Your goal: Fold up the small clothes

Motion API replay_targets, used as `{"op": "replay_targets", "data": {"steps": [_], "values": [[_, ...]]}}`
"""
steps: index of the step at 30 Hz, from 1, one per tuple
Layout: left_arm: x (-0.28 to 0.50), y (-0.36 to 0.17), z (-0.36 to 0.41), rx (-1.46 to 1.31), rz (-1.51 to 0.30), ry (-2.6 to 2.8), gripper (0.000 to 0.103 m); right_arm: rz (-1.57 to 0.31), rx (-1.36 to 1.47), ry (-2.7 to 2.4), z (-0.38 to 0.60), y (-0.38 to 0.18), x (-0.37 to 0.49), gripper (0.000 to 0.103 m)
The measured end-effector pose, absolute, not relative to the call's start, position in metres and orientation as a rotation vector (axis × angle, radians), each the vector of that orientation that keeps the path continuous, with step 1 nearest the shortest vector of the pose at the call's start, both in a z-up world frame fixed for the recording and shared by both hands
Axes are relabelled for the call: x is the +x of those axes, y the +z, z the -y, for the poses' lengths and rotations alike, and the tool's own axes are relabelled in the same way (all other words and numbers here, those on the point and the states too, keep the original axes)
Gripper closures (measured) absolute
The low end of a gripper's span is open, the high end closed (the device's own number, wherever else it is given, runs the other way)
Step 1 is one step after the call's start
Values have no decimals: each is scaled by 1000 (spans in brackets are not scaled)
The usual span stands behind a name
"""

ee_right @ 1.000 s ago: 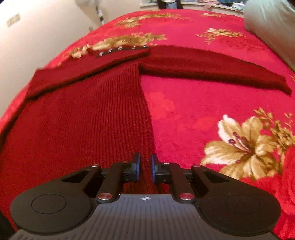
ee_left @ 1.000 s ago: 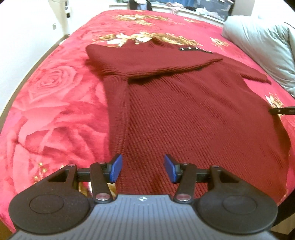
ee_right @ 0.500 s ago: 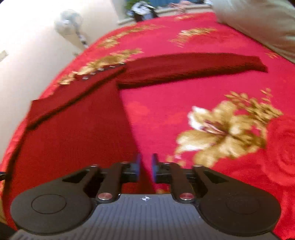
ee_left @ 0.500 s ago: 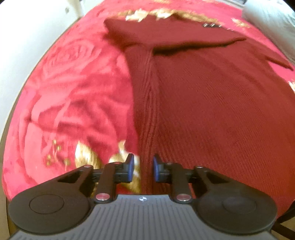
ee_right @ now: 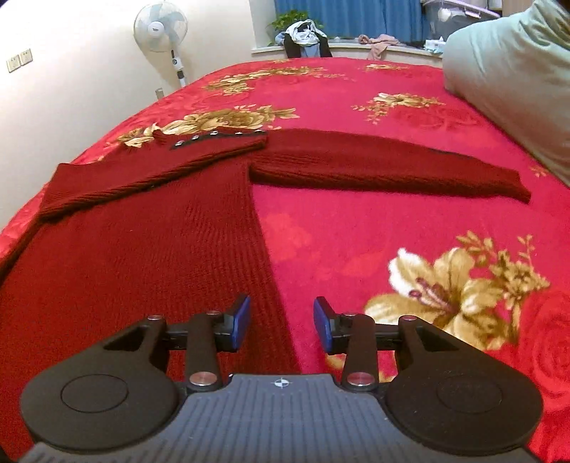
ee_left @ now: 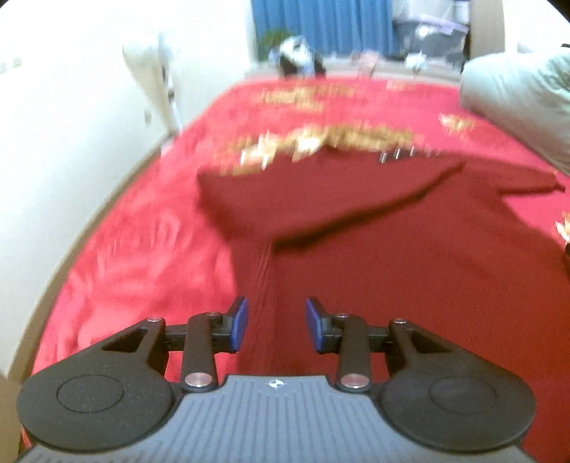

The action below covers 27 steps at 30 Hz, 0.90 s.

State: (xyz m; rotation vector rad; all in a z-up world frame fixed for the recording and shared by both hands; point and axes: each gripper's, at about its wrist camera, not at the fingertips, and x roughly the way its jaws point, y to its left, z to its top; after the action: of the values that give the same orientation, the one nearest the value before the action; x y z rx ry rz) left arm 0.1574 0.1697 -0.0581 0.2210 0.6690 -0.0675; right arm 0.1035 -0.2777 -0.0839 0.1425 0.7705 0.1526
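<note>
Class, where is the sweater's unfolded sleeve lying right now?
In the right wrist view, the sleeve stretches flat across the red bedspread, running rightward from the sweater toward the pale pillow.

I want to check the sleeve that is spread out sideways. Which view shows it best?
The right wrist view: the outstretched sleeve lies sharp and whole on the bedspread. The left wrist view is motion-blurred and catches only part of it at the right edge.

place: home bedroom | bed: red floral blanket (ee_right: pixel 356 228) across it, grey-green pillow (ee_right: pixel 506 82) at the right | floor: standing fan (ee_right: pixel 161 26) by a cream wall | far end: blue curtains (ee_right: pixel 356 16), window ledge with clothes (ee_right: pixel 302 34) and a potted plant (ee_right: pixel 290 19)
</note>
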Motion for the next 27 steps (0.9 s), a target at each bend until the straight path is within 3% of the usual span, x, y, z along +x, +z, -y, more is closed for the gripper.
{"op": "replay_targets", "data": {"steps": [4,20,22,24,27], "values": [[164,-47,-131,213,-577,-105,63,-770,166,148,288,-80,113,62],[309,-71,34,190,-614,-97,63,-748,225,164,309,-67,120,62],[330,-79,46,195,-650,-91,59,-751,235,169,309,-67,123,62],[351,-89,61,213,-685,-109,40,-758,237,173,310,-67,124,62],[368,-107,74,254,-710,-124,39,-768,241,179,312,-69,126,62]]}}
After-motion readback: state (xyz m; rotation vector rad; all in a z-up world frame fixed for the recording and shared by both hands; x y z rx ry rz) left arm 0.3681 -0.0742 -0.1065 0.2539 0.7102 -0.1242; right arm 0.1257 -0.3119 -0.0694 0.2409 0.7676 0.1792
